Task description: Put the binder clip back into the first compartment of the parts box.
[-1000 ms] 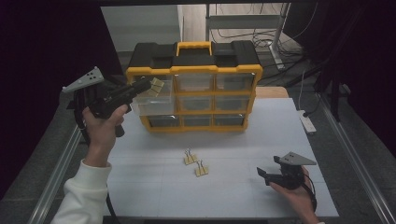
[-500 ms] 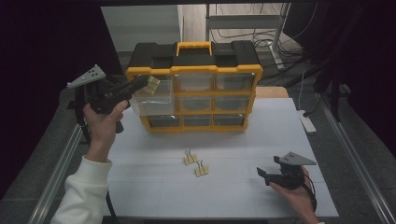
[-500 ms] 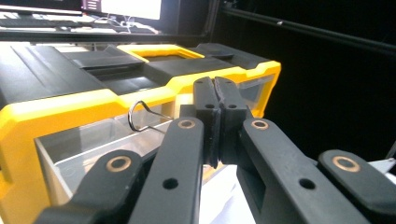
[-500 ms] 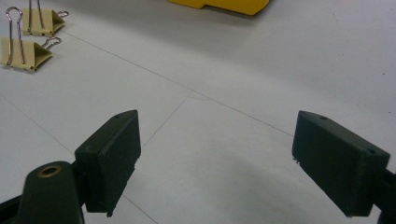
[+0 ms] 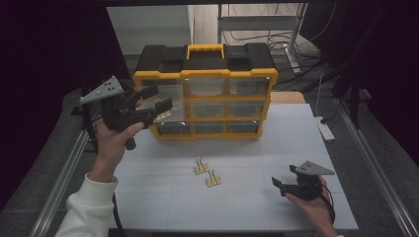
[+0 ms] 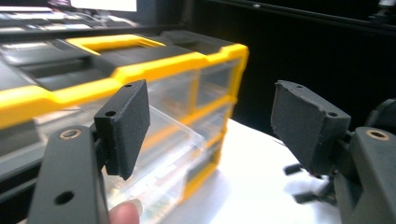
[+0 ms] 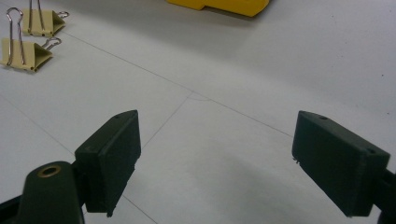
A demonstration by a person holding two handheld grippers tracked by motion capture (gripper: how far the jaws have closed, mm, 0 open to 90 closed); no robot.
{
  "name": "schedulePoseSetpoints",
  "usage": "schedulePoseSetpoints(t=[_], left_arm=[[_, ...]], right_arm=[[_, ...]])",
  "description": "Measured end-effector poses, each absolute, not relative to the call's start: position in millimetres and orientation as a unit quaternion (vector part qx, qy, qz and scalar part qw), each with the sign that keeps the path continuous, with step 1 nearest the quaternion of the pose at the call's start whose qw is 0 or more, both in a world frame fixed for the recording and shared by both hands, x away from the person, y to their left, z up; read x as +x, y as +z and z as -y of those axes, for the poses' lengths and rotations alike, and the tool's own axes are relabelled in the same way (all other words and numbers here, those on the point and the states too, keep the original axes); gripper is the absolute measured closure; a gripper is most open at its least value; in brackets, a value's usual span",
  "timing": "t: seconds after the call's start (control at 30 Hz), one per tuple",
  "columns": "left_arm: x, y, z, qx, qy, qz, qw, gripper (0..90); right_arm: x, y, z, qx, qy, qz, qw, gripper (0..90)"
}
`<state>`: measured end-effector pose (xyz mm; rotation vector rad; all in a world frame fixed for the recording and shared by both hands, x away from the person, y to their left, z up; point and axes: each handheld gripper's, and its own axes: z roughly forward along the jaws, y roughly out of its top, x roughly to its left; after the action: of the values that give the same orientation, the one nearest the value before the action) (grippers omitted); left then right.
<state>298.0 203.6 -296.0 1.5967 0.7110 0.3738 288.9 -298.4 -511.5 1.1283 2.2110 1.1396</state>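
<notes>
A yellow-and-black organizer [image 5: 205,94] with clear drawers stands at the back of the white table. Its middle-left drawer [image 6: 163,149] is pulled out. My left gripper [image 5: 157,98] hovers at that drawer; its jaws have just been opening and stand open with nothing between them [image 6: 210,116]. A pale yellow thing [image 5: 165,114], probably a binder clip, lies in the drawer just under the jaws. Two pale yellow binder clips [image 5: 201,166] [image 5: 213,178] lie mid-table, also seen in the right gripper view [image 7: 39,21] [image 7: 23,51]. My right gripper [image 5: 284,177] rests low at the front right, open and empty [image 7: 215,158].
A white power strip [image 5: 325,129] lies off the table's right edge. Metal rails [image 5: 59,182] run along both sides of the table. Cables and a metal frame stand behind the organizer. White tabletop [image 5: 257,158] lies between the clips and the organizer.
The left gripper was shut on a pale yellow clip at the drawer; now its jaws stand open and the clip is out of them. The hand drew back slightly. The right gripper kept still.
</notes>
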Motion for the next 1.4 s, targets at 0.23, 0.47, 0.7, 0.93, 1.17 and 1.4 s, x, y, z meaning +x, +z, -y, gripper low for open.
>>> schedulePoseSetpoints(t=[0.23, 0.47, 0.7, 0.93, 1.17, 1.4], left_arm=[[289.7, -301.8, -198.7, 0.706, 0.138, -0.3, 0.626, 28.7], [279.6, -316.0, -191.8, 0.725, 0.132, -0.295, 0.609, 28.3], [272.4, -328.5, -182.5, 0.74, 0.125, -0.284, 0.597, 27.6], [268.4, -349.8, -176.1, 0.746, 0.11, -0.291, 0.589, 27.5], [268.3, -369.0, -171.4, 0.753, 0.101, -0.3, 0.577, 27.5], [272.1, -384.7, -163.9, 0.769, 0.09, -0.309, 0.552, 27.0]], right_arm=[[289.2, -511.5, 299.1, 0.404, 0.411, -0.792, 0.202, 15.7], [288.9, -511.3, 298.9, 0.405, 0.411, -0.791, 0.204, 15.8], [288.9, -511.3, 299.1, 0.405, 0.411, -0.791, 0.203, 15.8], [288.7, -511.1, 299.5, 0.407, 0.411, -0.79, 0.203, 15.8], [289.0, -511.6, 299.0, 0.406, 0.411, -0.791, 0.202, 15.8], [288.8, -511.4, 299.2, 0.405, 0.413, -0.79, 0.203, 15.8]])
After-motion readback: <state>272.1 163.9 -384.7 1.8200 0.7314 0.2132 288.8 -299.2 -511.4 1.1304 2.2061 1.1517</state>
